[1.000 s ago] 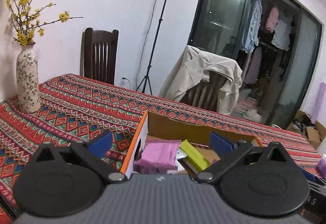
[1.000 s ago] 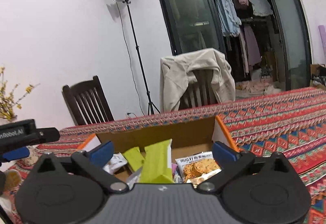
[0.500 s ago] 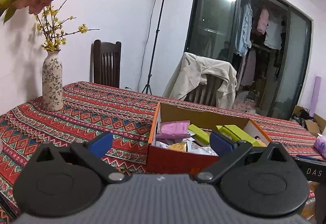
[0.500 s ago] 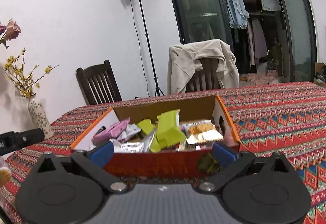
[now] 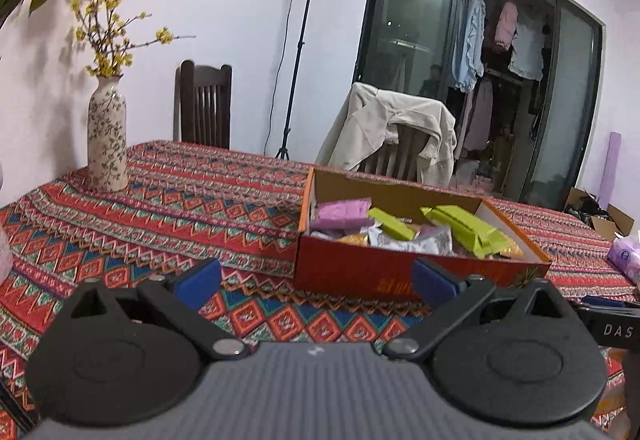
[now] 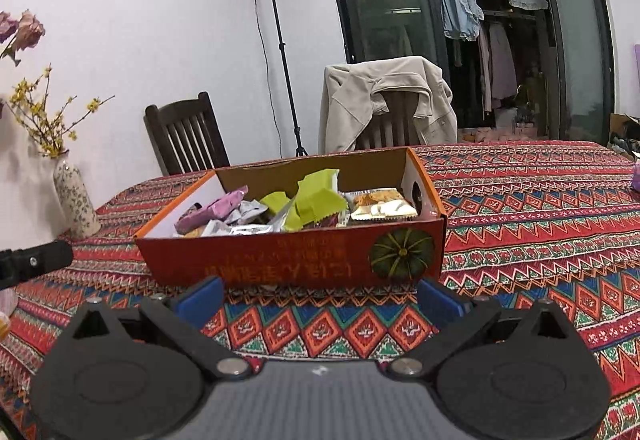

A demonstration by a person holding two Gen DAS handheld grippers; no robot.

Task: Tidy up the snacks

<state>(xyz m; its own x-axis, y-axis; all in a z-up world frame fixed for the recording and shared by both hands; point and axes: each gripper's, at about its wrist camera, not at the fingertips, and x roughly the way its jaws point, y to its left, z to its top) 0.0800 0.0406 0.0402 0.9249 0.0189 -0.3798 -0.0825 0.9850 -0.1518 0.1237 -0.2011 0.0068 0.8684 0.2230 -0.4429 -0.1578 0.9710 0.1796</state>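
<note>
An open red-orange cardboard box [image 6: 304, 260] [image 5: 384, 276] sits on the patterned tablecloth, with a pumpkin picture on its front. Inside lie several snack packets: a purple one [image 6: 212, 210] [image 5: 340, 210], green ones [image 6: 316, 200] [image 5: 464, 230], silver wrappers [image 6: 240, 228] and a cracker pack [image 6: 380, 206]. My right gripper [image 6: 318, 300] stands open, low over the cloth just in front of the box, nothing between its blue pads. My left gripper [image 5: 316, 282] is open too, in front of the box's left corner and holding nothing.
A floral vase [image 5: 107, 148] with yellow twigs stands on the table at the left. Two chairs [image 6: 188, 136] line the far side, one draped with a beige jacket [image 6: 384, 100]. A lamp stand [image 6: 280, 52] rises behind. A purple tissue pack [image 5: 626, 256] lies at the right.
Both grippers have drawn back from above the box toward the near table edge, so the whole box front now shows. Both stayed open and empty.
</note>
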